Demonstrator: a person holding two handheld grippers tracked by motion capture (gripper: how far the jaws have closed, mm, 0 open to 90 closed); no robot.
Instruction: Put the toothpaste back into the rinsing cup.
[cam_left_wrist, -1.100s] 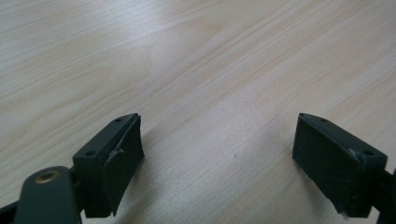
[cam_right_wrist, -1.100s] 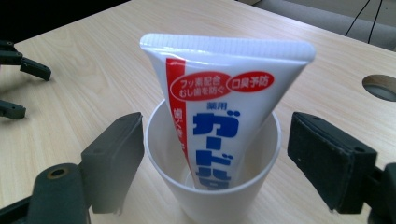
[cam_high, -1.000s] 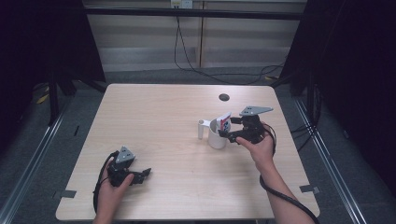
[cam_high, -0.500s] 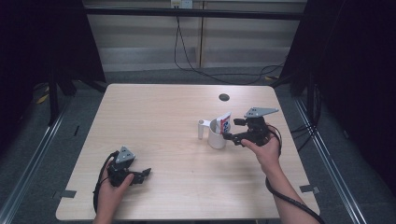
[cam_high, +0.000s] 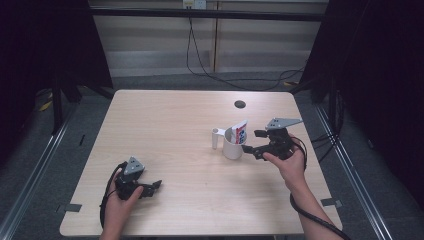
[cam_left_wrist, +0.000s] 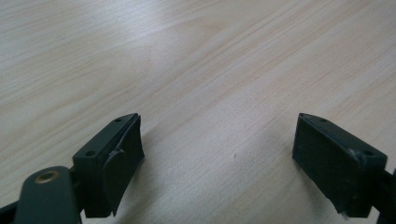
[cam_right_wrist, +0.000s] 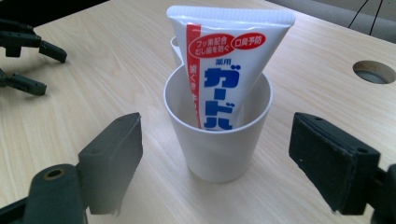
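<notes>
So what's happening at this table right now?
A person sits at a wooden table with a claw in each hand. The right claw is open, just beside a white cup with a toothpaste tube standing tilted inside it; the jaws sit either side of the cup's near face without touching it. A small white cylinder stands just behind the cup. The left claw rests open near the table's front left, holding nothing.

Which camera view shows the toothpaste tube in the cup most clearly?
The right gripper view: the toothpaste tube stands large in the white cup, print readable. The high view shows the tube small and far; the left gripper view looks at bare table.
</notes>
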